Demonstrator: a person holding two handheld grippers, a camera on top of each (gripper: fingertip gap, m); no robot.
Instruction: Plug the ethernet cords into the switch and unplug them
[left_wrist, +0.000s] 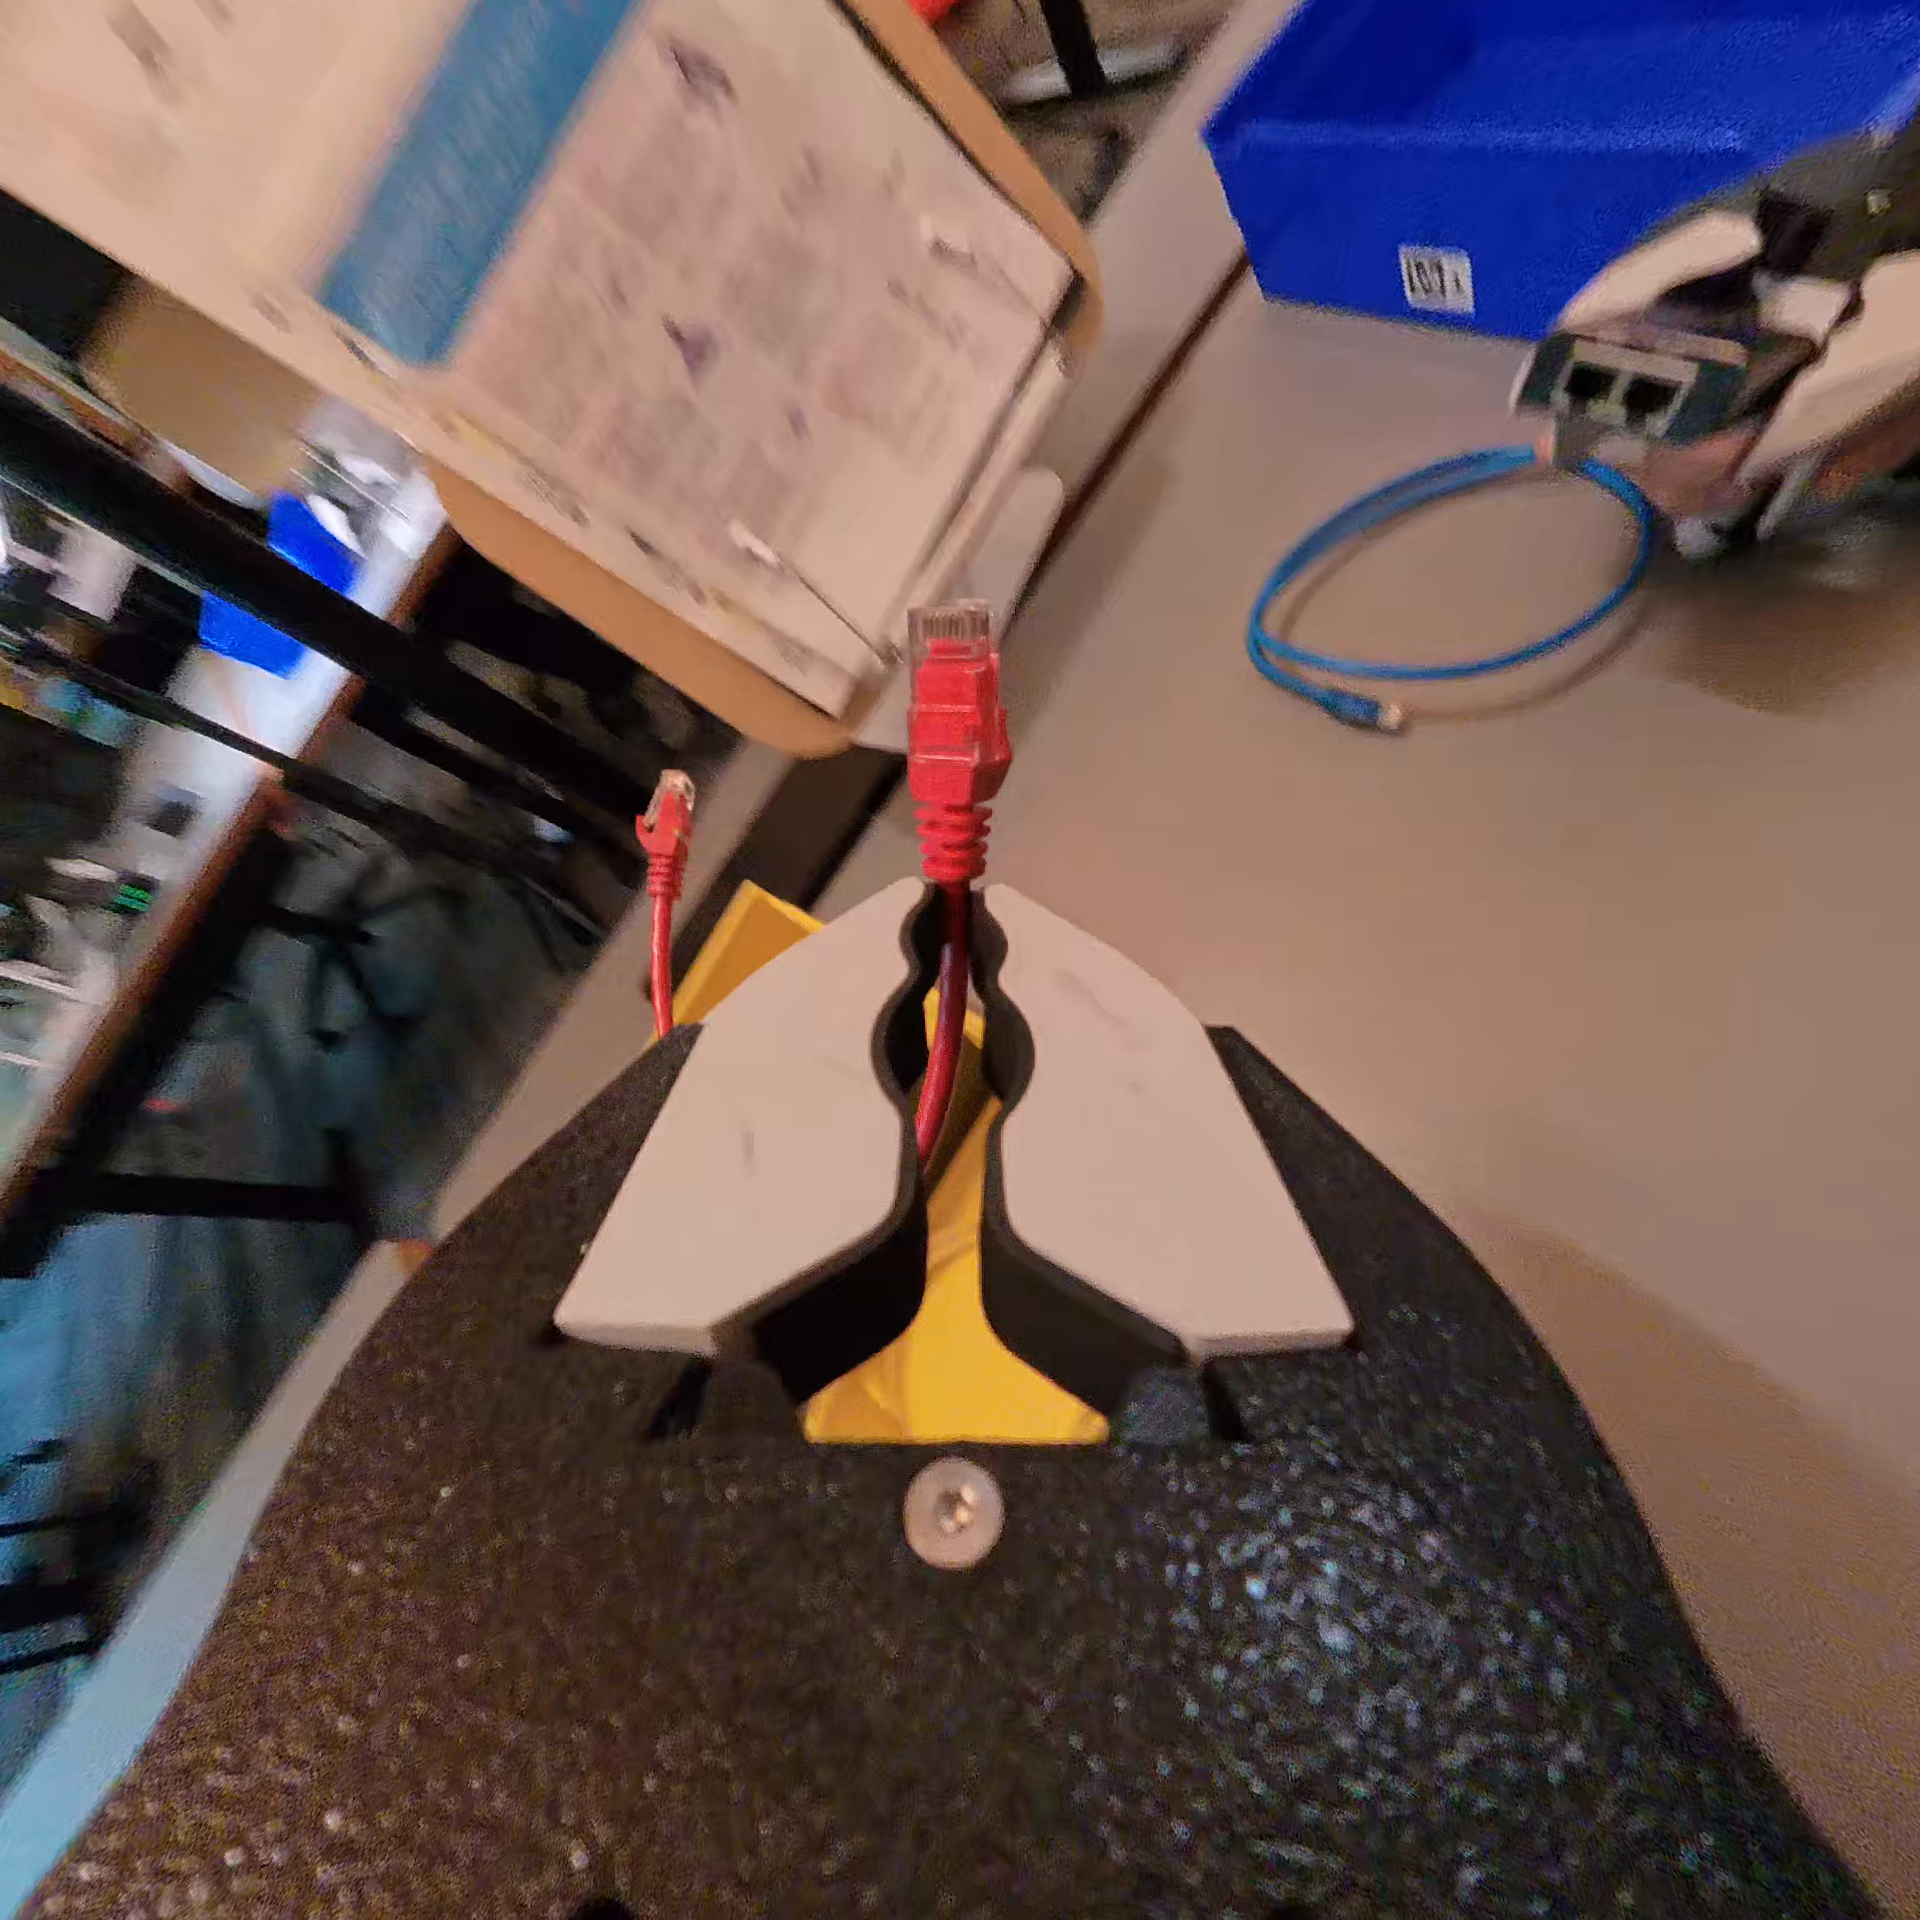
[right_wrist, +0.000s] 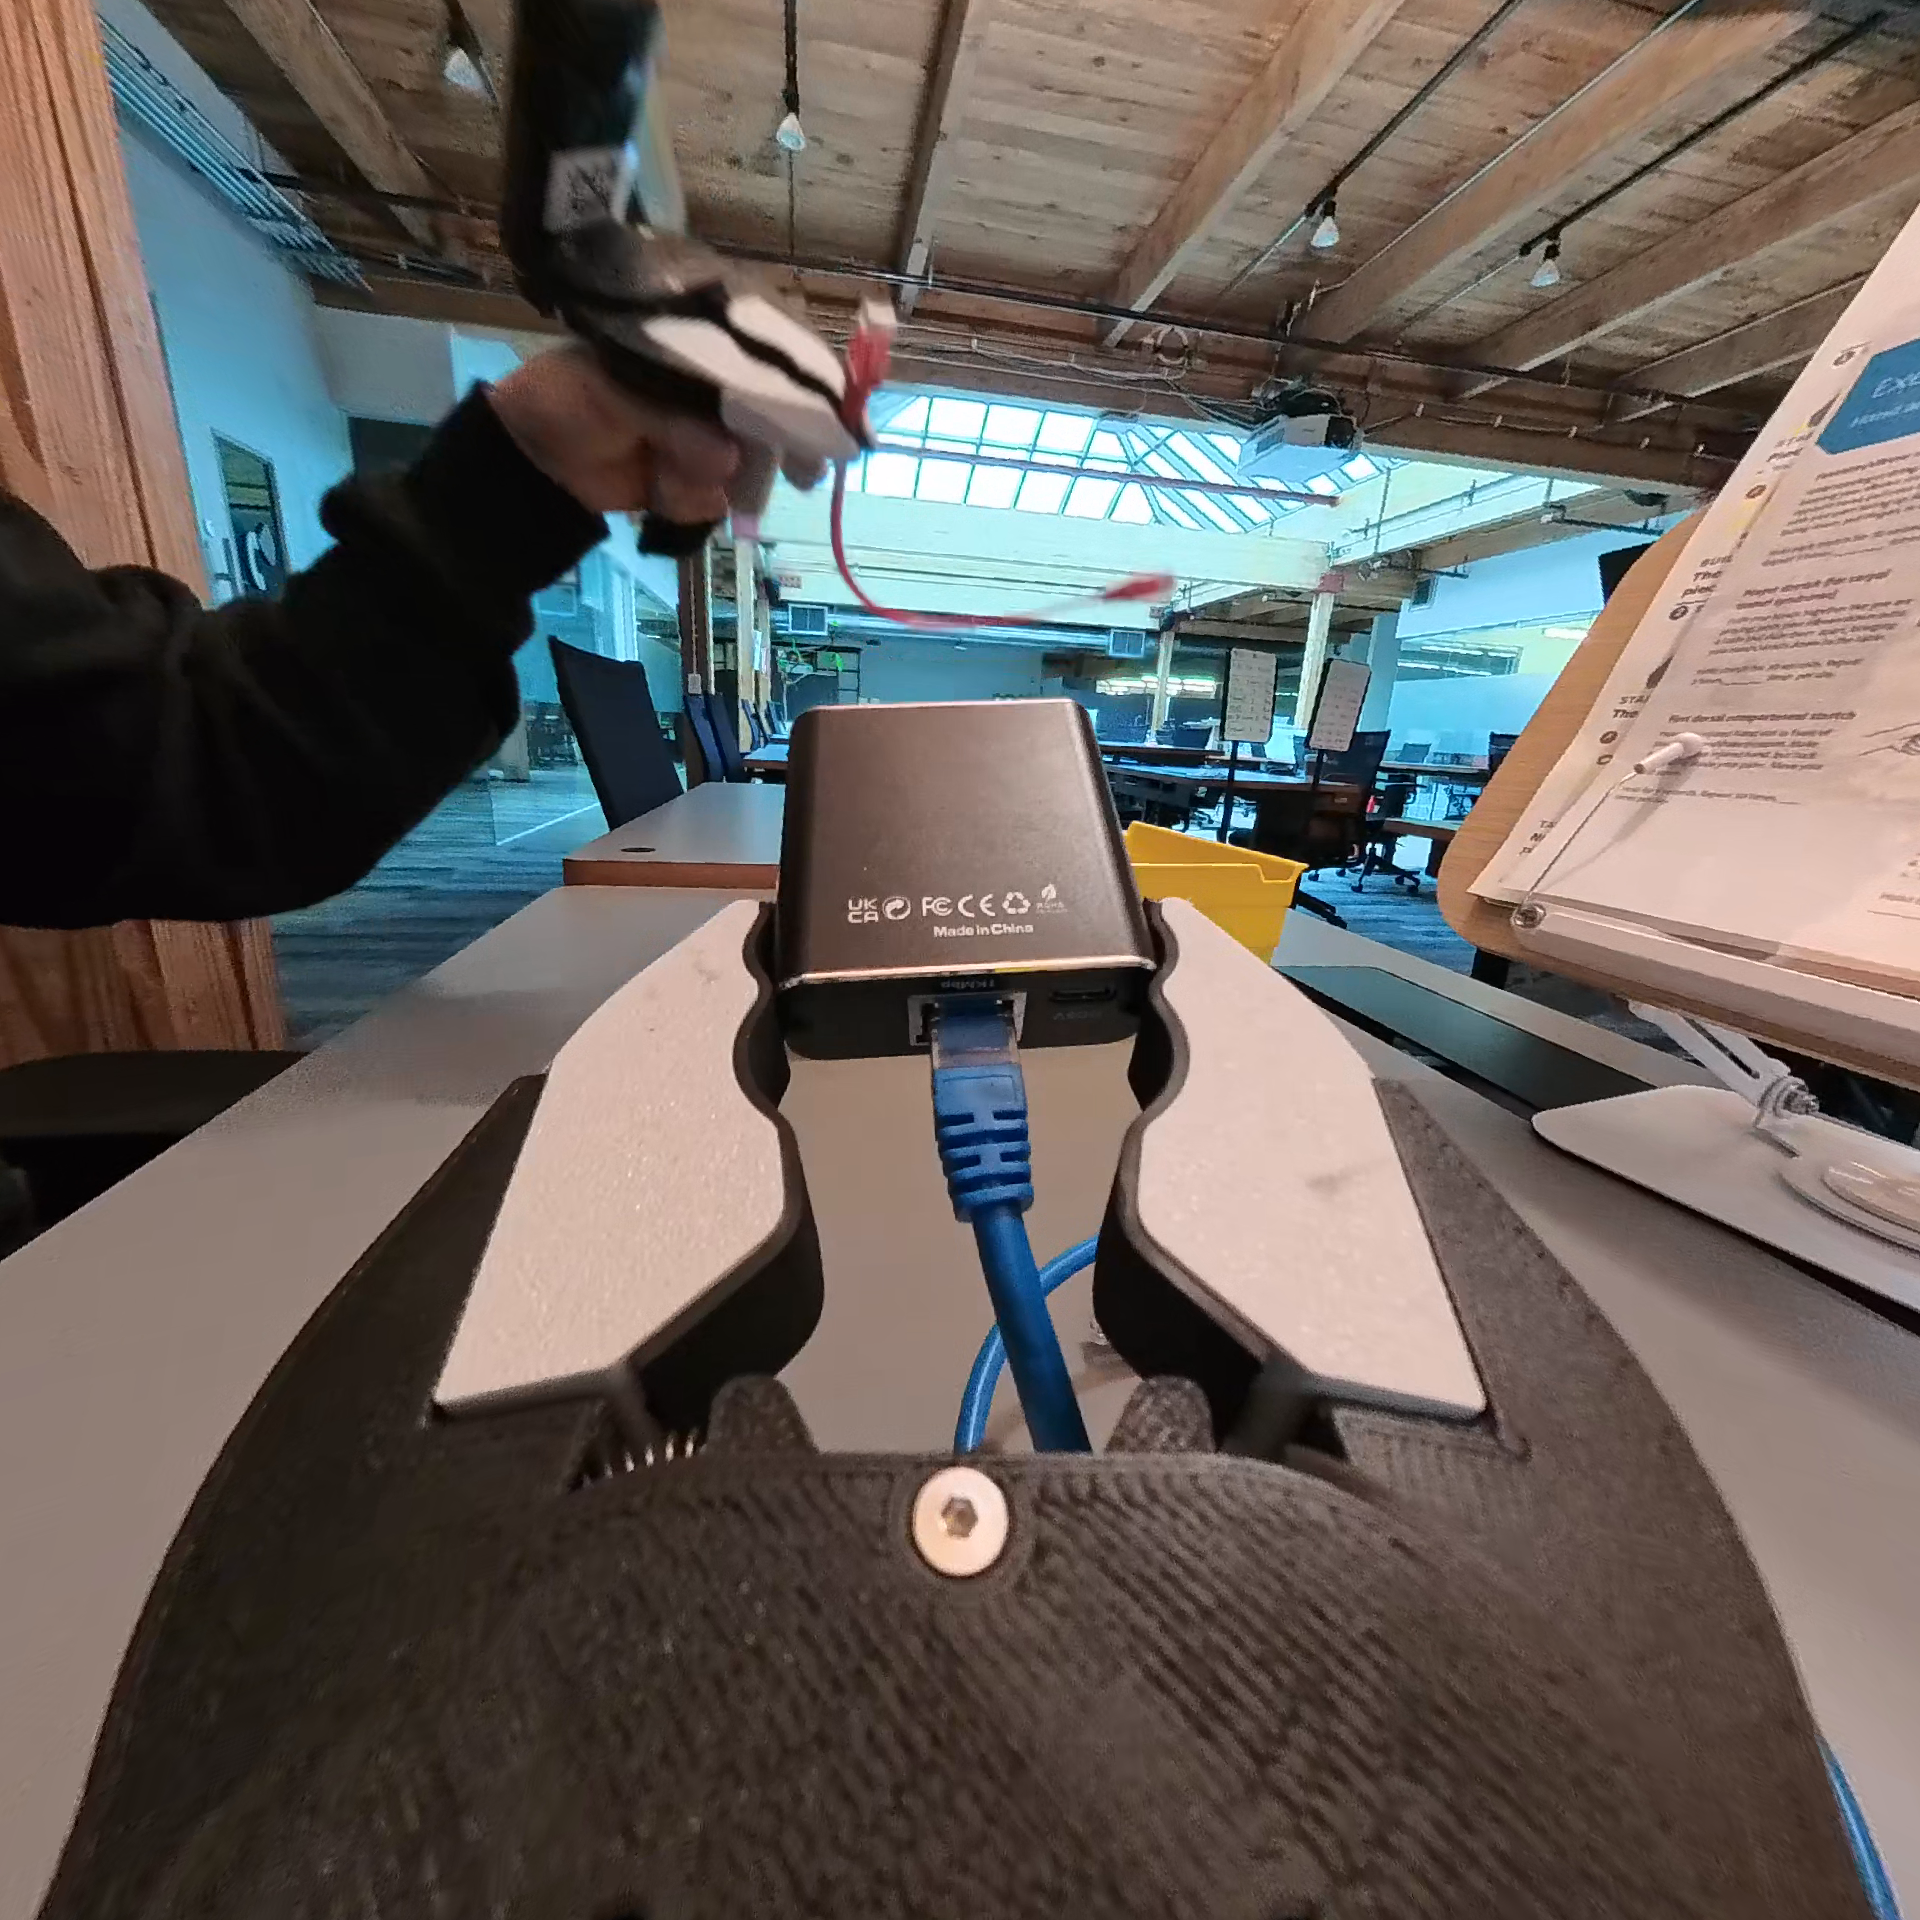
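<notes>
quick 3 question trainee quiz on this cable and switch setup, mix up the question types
1. True or false: the red cord is plugged into the switch.
2. Which cord sits in the switch port? A red, B blue, C none.
3. Fill in: the right gripper grips the ____.

Key
1. False; the left gripper holds it in the air, both plugs free.
2. B, the blue cord.
3. switch
</notes>
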